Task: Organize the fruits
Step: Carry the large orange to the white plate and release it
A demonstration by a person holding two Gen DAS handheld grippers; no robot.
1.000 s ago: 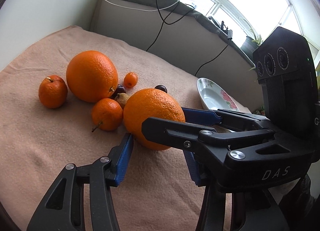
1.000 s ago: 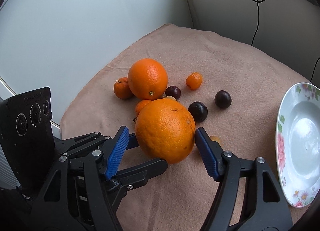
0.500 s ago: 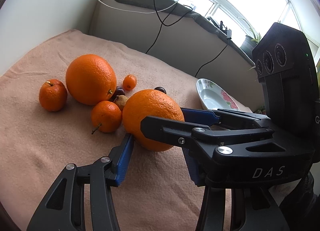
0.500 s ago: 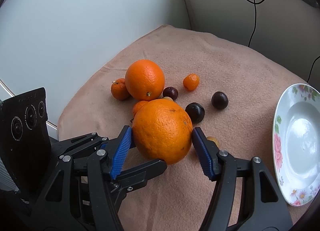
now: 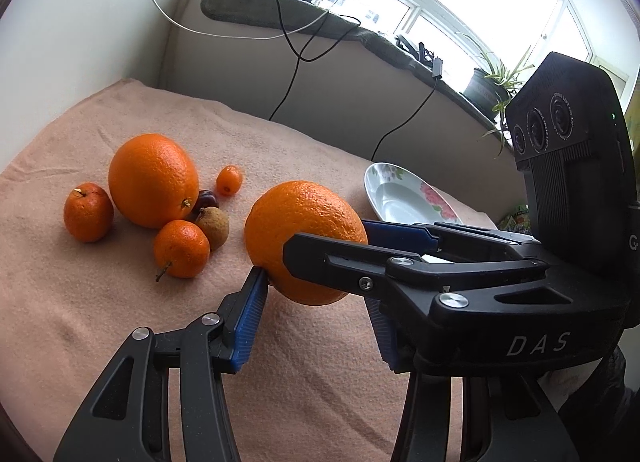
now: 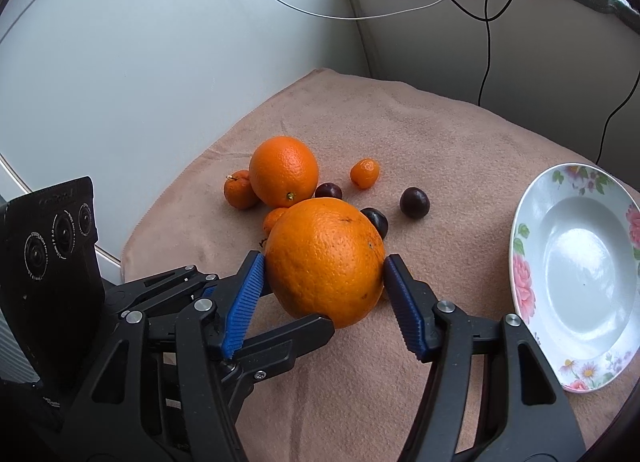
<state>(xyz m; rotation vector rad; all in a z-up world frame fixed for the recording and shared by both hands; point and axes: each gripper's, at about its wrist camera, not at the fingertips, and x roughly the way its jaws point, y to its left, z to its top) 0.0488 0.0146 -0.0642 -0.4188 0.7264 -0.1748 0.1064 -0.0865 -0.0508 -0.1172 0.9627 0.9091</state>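
Observation:
My right gripper is shut on a big orange and holds it above the peach towel; the same orange shows in the left wrist view. My left gripper is open, its blue pads beside and below that orange, crossing the right gripper's fingers. On the towel lie a second big orange, two tangerines, a kumquat, a brown longan and dark plums. A flowered white plate stands empty to the right.
The peach towel covers the surface. A white wall runs at the left and a ledge with cables at the back. A window sill with a plant is beyond the plate.
The right gripper has lifted the big orange off the towel and moved it a little right, away from the fruit cluster. The left gripper stays open beside it.

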